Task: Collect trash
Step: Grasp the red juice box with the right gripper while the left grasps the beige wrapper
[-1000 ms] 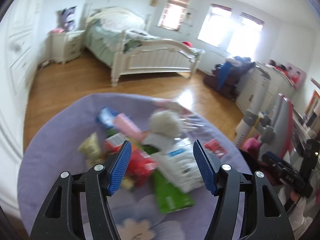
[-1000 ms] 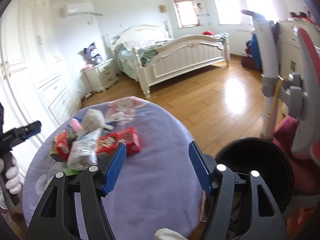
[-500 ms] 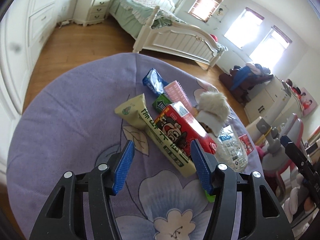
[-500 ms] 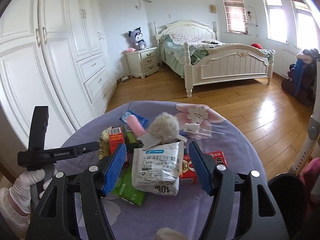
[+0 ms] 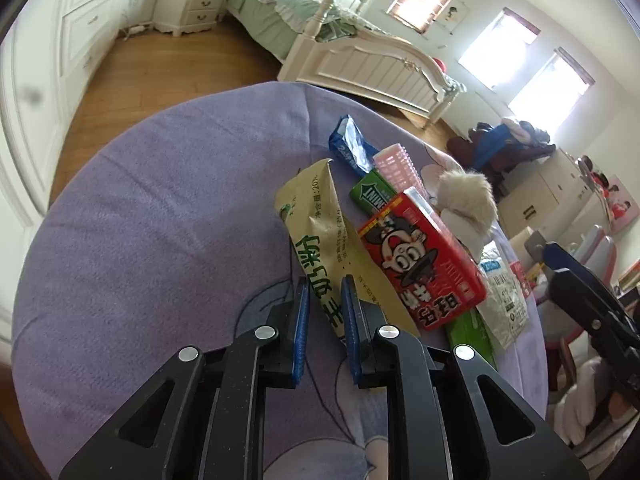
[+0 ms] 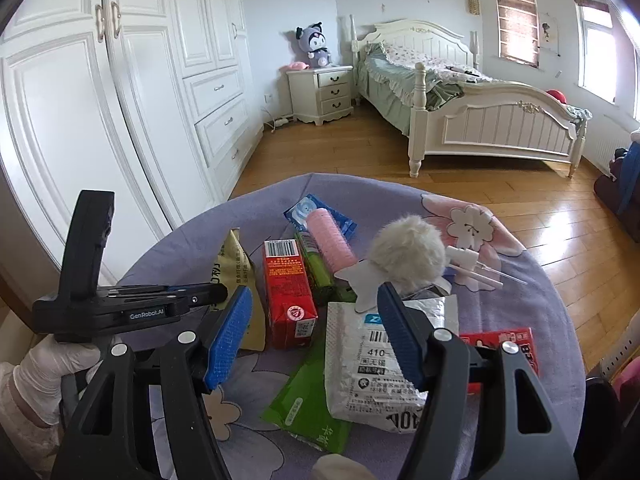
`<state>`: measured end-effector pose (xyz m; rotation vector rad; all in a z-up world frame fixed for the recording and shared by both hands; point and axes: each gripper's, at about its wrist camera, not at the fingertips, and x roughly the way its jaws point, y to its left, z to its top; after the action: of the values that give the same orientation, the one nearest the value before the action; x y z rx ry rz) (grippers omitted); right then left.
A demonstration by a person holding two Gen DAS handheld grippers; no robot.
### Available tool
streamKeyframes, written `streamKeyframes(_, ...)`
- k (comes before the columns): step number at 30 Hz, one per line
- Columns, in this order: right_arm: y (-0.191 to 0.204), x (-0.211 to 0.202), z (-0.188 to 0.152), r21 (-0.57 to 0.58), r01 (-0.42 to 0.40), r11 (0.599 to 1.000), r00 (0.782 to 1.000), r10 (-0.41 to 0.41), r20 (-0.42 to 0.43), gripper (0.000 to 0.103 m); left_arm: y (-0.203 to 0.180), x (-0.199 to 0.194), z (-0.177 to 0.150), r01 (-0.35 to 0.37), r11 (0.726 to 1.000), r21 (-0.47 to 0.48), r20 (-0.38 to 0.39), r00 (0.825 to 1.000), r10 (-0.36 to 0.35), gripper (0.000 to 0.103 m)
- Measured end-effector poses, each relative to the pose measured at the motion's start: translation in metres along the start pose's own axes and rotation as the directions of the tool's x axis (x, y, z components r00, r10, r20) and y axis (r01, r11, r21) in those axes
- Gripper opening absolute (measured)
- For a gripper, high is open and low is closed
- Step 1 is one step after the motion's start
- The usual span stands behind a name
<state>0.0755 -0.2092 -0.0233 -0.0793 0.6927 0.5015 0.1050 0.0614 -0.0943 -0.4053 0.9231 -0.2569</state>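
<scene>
Left wrist view: left claw (image 5: 324, 304) narrowed onto near end of tan wrapper (image 5: 320, 240), blue pads either side of its thin edge, apparently touching; judged pinch for lifting, since flat film offers only an edge. Wrapper: crinkly matte foil, long tapered shape, green print, running away from claw tip. Just right of claw: red carton (image 5: 424, 264), glossy cardboard box, leaning on wrapper's right edge. Beyond it: green box (image 5: 374, 196), pink ribbed roller (image 5: 396, 168), blue foil packet (image 5: 352, 146), white fluffy ball (image 5: 466, 196). All lying on purple cloth-covered surface (image 5: 160, 220), soft, floral print.

Right wrist view: right claw (image 6: 316, 328) spread wide, holding nothing, hovering over heap; judged lining up for next pick. Left of claw: other claw gripped by gloved hand (image 6: 52, 364). Between pads: same carton end-on, green sachet (image 6: 308, 408) flat and shiny. Under right pad: silver-white mailer bag (image 6: 368, 360), wrinkled plastic, barcode label. Ahead of right pad: thin white plastic sticks (image 6: 476, 268). No bin clearly identifiable.
</scene>
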Motion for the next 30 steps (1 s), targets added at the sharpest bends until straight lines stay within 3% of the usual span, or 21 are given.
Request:
streamKeyframes(7,0.007,0.031,0.008,-0.023,-0.018,1.000,0.998,0.017,-0.058,0.065,-0.008,-0.003,0.005,0.047,0.998,0.033,0.006,0.999,-0.047,0.017)
streamKeyframes(9,0.010,0.039,0.008,-0.029,-0.030,0.999,0.997,0.027,-0.078,0.062,-0.011,-0.001,0.007,0.044,0.998,0.041,0.002,0.999,-0.044,0.017)
streamKeyframes(11,0.013,0.046,0.005,-0.038,-0.039,0.999,0.994,0.035,-0.101,0.053,-0.013,0.002,0.007,0.048,0.998,0.040,-0.007,0.999,-0.048,0.017)
streamKeyframes(14,0.018,0.054,0.000,-0.044,-0.042,0.998,0.991,0.036,-0.130,0.053,-0.013,0.005,0.007,0.041,0.998,0.043,-0.016,0.999,-0.041,0.017)
streamKeyframes(15,0.019,0.055,-0.001,-0.048,-0.038,0.998,0.991,0.032,-0.134,0.048,-0.013,0.005,0.006,0.040,0.998,0.045,-0.018,0.999,-0.039,0.017)
streamKeyframes(17,0.021,0.058,-0.004,-0.052,-0.040,0.998,0.989,0.033,-0.143,0.042,-0.013,0.008,0.006,0.046,0.998,0.042,-0.026,0.999,-0.045,0.028)
streamKeyframes(19,0.022,0.058,-0.005,-0.046,-0.048,0.998,0.988,0.041,-0.148,0.035,-0.014,0.012,0.006,0.054,0.998,0.032,-0.037,0.998,-0.052,0.033)
streamKeyframes(26,0.019,0.046,-0.007,-0.015,-0.052,0.999,0.992,0.050,-0.113,0.031,-0.021,0.022,0.006,0.059,0.997,0.044,-0.049,0.997,-0.057,0.033)
streamKeyframes(27,0.017,0.042,-0.007,-0.001,-0.049,0.999,0.994,0.049,-0.100,0.031,-0.023,0.024,0.006,0.055,0.997,0.047,-0.049,0.997,-0.053,0.029)
streamKeyframes(28,0.016,0.036,-0.007,0.007,-0.038,0.999,0.996,0.038,-0.084,0.031,-0.024,0.026,0.006,0.052,0.997,0.056,-0.051,0.997,-0.049,0.013)
streamKeyframes(30,0.014,0.027,-0.009,0.018,-0.021,1.000,0.998,0.022,-0.056,0.031,-0.030,0.027,0.004,0.053,0.996,0.078,-0.044,0.998,-0.050,0.007)
